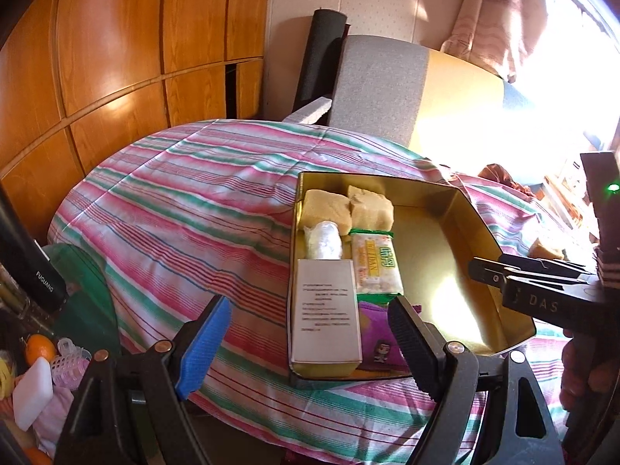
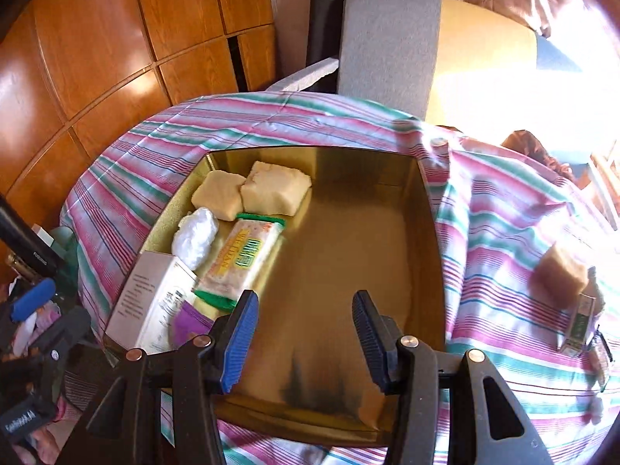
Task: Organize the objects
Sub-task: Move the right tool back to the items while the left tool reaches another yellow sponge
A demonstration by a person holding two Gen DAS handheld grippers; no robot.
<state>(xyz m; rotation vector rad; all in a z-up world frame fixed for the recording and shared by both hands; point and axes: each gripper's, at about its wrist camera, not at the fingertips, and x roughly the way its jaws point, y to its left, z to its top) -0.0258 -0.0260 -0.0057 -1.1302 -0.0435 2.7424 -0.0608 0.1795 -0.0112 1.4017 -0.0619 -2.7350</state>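
Note:
A gold tin (image 1: pixel 445 201) (image 2: pixel 426 178) lies open on a pink-and-green striped cloth (image 1: pixel 186 201). Packed along its left side are two yellow blocks (image 1: pixel 348 209) (image 2: pixel 252 190), a white plastic bundle (image 1: pixel 323 240) (image 2: pixel 195 234), a cracker packet (image 1: pixel 376 263) (image 2: pixel 240 259), a white box (image 1: pixel 325 310) (image 2: pixel 155 302) and a purple packet (image 1: pixel 378 337). My left gripper (image 1: pixel 310 343) hangs open over the box end. My right gripper (image 2: pixel 306 337) is open above the tin's bare right half, holding nothing. Another yellow block (image 2: pixel 562 273) and a small green carton (image 2: pixel 581 321) lie on the cloth to the right.
A grey chair back (image 1: pixel 379 89) and a black roll (image 1: pixel 321 54) stand behind the table, with wooden cupboard doors (image 1: pixel 116 58) to the left. Low on the left are an orange (image 1: pixel 38 348), a white block (image 1: pixel 33 391) and pink curlers (image 1: pixel 71 360). Strong sunlight washes out the right.

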